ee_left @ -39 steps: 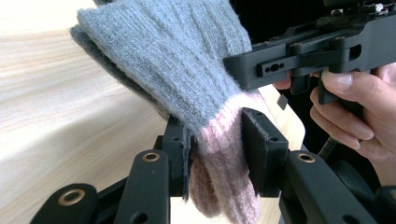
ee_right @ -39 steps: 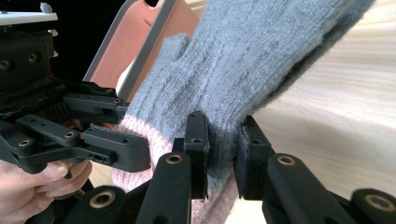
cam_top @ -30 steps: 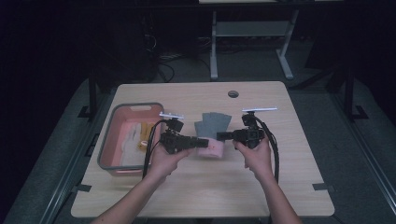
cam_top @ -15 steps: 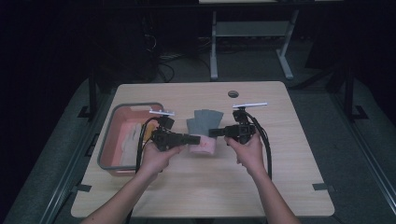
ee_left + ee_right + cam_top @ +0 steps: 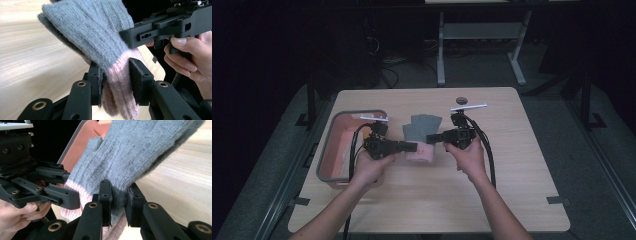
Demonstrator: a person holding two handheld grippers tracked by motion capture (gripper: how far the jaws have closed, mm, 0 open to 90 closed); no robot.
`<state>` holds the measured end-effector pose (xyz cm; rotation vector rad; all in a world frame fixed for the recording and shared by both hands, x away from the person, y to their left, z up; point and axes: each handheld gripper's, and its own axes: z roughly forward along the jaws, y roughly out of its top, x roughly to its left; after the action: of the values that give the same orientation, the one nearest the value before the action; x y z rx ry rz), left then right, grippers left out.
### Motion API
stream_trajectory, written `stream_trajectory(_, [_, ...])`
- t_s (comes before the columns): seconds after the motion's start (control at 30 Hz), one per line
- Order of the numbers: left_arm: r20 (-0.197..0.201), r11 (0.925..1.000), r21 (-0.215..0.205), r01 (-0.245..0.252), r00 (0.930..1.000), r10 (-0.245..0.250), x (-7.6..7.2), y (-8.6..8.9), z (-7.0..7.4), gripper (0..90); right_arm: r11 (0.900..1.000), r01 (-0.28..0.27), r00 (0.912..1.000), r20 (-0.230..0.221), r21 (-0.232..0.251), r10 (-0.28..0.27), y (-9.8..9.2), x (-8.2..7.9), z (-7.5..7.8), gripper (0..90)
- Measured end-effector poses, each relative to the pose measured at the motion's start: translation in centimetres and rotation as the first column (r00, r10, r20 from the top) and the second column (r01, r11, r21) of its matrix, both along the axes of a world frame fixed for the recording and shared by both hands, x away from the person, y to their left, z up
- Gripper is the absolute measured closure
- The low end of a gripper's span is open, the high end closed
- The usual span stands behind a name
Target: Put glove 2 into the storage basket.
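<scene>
Two grippers, left (image 5: 412, 146) and right (image 5: 432, 138), are clamped with fingers nearly shut on the pink cuff of a grey knitted glove (image 5: 100, 40), held just above the counter (image 5: 512, 150); soft, light and floppy, it is judged best gripped at the cuff.

A grey knitted wool glove with a pink cuff (image 5: 421, 137) hung lifted above the wooden table (image 5: 512, 165), cuff pinched at both edges, fingers pointing away.

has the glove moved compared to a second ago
Yes. The glove, clamped by the left gripper and right gripper, has shifted left toward the bin, measured against the fixed table edge.
</scene>
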<state>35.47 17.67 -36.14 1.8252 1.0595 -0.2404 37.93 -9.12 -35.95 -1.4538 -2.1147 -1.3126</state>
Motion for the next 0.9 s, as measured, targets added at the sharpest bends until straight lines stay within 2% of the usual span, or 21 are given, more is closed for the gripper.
stream_trajectory(0.37, [0.007, 0.9995, -0.008, -0.029, 0.9996, 0.029, 0.1, 1.9, 0.5, 65.1, 0.999, -0.032, 0.9995, 0.009, -0.005, 0.032, 1.9, 0.8, 0.6, 77.0])
stream_trajectory(0.9, [0.014, 0.9981, -0.006, -0.062, 0.998, 0.062, 0.1, 4.1, 1.1, 65.9, 0.998, -0.061, 0.998, 0.018, 0.024, 0.061, 3.9, 1.6, 1.0, 77.2])
